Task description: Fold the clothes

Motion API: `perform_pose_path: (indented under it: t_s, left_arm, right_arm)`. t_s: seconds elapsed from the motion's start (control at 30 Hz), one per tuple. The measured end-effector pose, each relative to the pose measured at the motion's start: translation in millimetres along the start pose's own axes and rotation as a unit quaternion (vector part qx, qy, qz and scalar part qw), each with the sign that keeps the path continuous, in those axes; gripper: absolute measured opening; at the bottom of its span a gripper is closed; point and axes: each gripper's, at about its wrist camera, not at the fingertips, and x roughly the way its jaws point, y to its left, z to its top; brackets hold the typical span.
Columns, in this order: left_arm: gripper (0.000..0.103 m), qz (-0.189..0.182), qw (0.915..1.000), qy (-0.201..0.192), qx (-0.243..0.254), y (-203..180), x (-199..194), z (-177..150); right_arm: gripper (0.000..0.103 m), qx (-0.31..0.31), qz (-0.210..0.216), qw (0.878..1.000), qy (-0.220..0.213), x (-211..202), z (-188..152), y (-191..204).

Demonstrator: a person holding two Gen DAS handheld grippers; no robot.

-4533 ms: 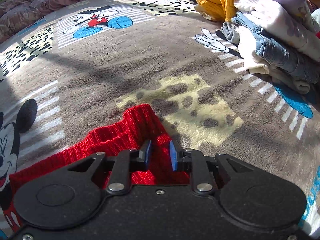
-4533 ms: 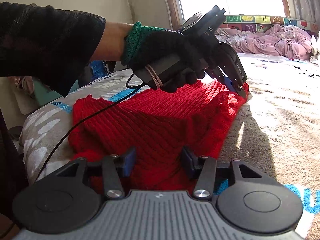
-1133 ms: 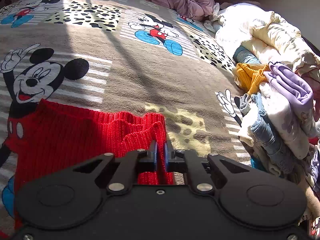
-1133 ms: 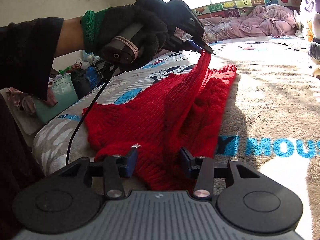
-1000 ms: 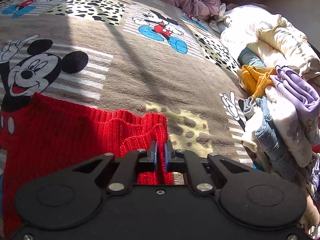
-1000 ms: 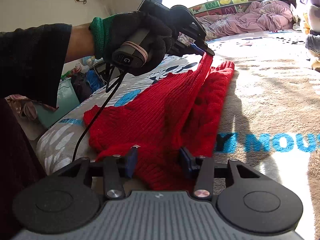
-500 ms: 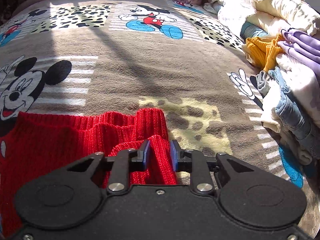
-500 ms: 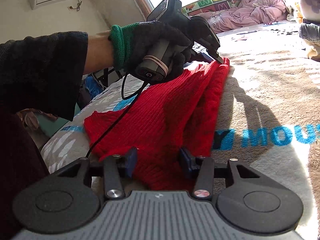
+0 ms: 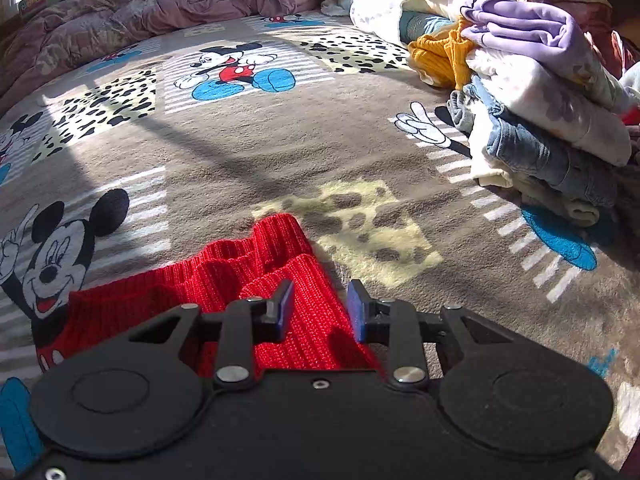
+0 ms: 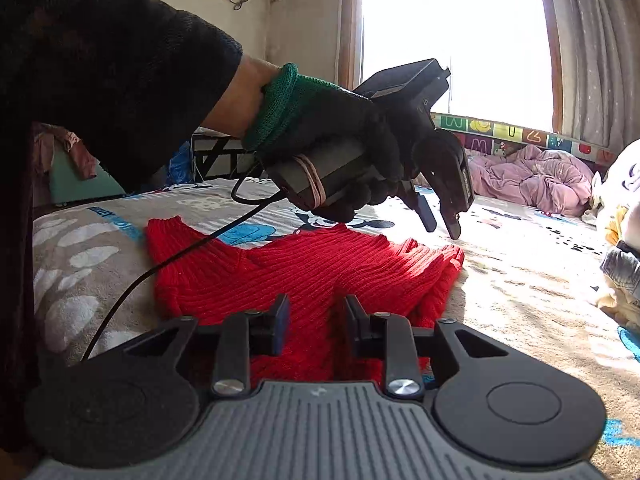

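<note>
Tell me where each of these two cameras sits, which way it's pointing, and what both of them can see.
Left wrist view: sits on the left gripper, looking across the cartoon blanket toward the clothes pile; only its open fingers show.
Right wrist view: sits on the right gripper, low, facing the window; shows its open fingers plus the gloved hand holding the left gripper.
Shared: the red sweater, the blanket, and the pink bedding.

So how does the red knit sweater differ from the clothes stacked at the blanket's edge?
The red knit sweater is one garment lying low on the blanket; the stacked clothes pile several garments high. The sweater is a single red; the stack mixes purple, mustard, white and denim. The sweater sits below the open left gripper; the stack lies apart. Both rest on the blanket.
</note>
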Motion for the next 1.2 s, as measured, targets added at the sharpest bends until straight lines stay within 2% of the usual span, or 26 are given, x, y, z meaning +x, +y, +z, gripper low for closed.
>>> perform_pose_path:
  t_s: [0.1, 0.23, 0.4, 0.5, 0.53, 0.57, 0.7, 0.73, 0.83, 0.9, 1.0, 1.07, 1.2]
  left_arm:
    - [0.027, 0.002, 0.9995, 0.014, 0.028, -9, 10, -6]
    - [0.027, 0.011, 0.9992, 0.018, 0.034, -7, 14, -9]
    - [0.031, 0.014, 0.9997, 0.012, 0.018, 3, 2, -8]
    - [0.034, 0.015, 0.9998, 0.008, 0.008, 9, -5, -7]
    - [0.040, 0.016, 0.9998, 0.007, 0.005, 11, -7, -7]
    - [0.053, 0.016, 0.9998, 0.006, 0.002, 13, -9, -7]
    - [0.055, 0.025, 0.9996, -0.003, -0.014, 28, -29, -7]
    - [0.055, 0.035, 0.9992, -0.007, -0.015, 33, -39, -9]
    - [0.059, 0.102, 0.9944, -0.014, 0.024, 37, -67, -19]
    - [0.063, 0.142, 0.9886, -0.017, 0.046, 41, -86, -26]
    - [0.072, 0.164, 0.9855, -0.006, 0.043, 47, -109, -38]
    - [0.073, 0.178, 0.9832, 0.002, 0.040, 47, -123, -46]
    - [0.074, 0.184, 0.9818, 0.014, 0.046, 41, -146, -65]
  right_arm:
    - [0.029, 0.030, -0.024, 0.998, 0.056, 24, -8, -8]
    - [0.029, 0.130, 0.009, 0.990, 0.055, 19, -8, -32]
    - [0.029, 0.184, 0.024, 0.981, 0.056, 19, -16, -47]
    - [0.029, 0.183, 0.023, 0.981, 0.052, 18, -18, -47]
    - [0.029, 0.181, 0.022, 0.982, 0.051, 17, -18, -46]
    - [0.029, 0.183, 0.021, 0.982, 0.047, 15, -18, -45]
    - [0.030, 0.190, 0.018, 0.981, 0.033, 4, -18, -43]
    - [0.031, 0.186, 0.015, 0.982, 0.032, 2, -17, -42]
    - [0.031, 0.170, 0.013, 0.985, 0.035, -4, -15, -34]
    - [0.038, 0.162, 0.013, 0.986, 0.035, -8, -13, -30]
    - [0.049, 0.148, 0.011, 0.988, 0.035, -13, -12, -23]
    - [0.054, 0.140, 0.010, 0.990, 0.036, -16, -11, -18]
    - [0.056, 0.122, 0.011, 0.992, 0.043, -18, -9, -7]
